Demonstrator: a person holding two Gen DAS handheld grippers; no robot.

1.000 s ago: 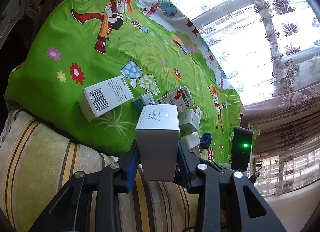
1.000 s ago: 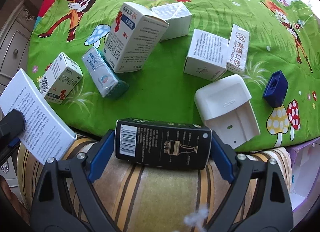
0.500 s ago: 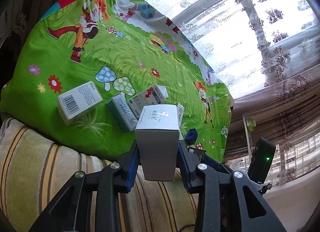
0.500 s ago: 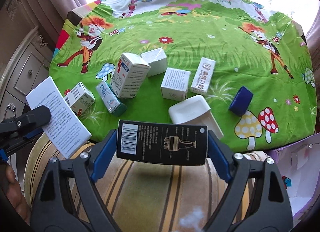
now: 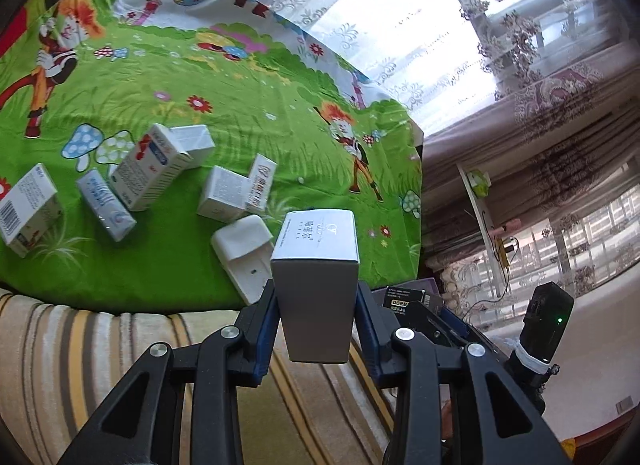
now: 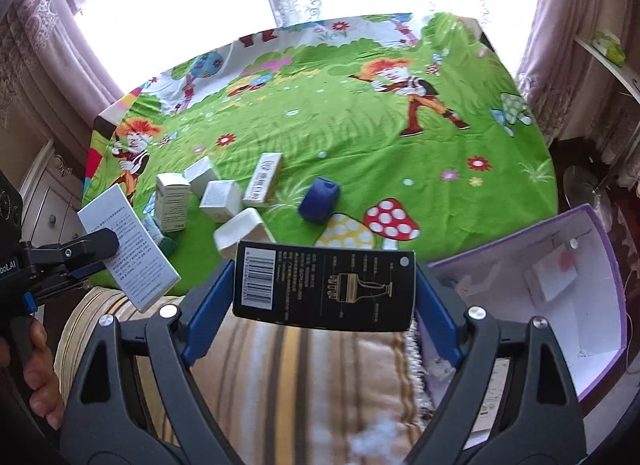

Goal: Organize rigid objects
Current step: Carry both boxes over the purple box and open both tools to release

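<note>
purple-rimmed white cardboard bin [image 6: 560, 305] seen right of bed edge, a flat white packet inside | left gripper [image 5: 316, 317] clamped on white carton [image 5: 316, 265] | right gripper [image 6: 324, 297] clamped on black box [image 6: 324, 285] | green cartoon sheet [image 6: 360, 137] far half left bare

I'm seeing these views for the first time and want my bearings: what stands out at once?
The bright green cartoon-print cloth fills the middle of both views, with a cluster of small white cardboard boxes scattered on its near left part. Up close, the left gripper clamps a white cardboard box and the right gripper holds a black barcoded carton crosswise in its jaws. An open purple-edged box sits at the right.
</note>
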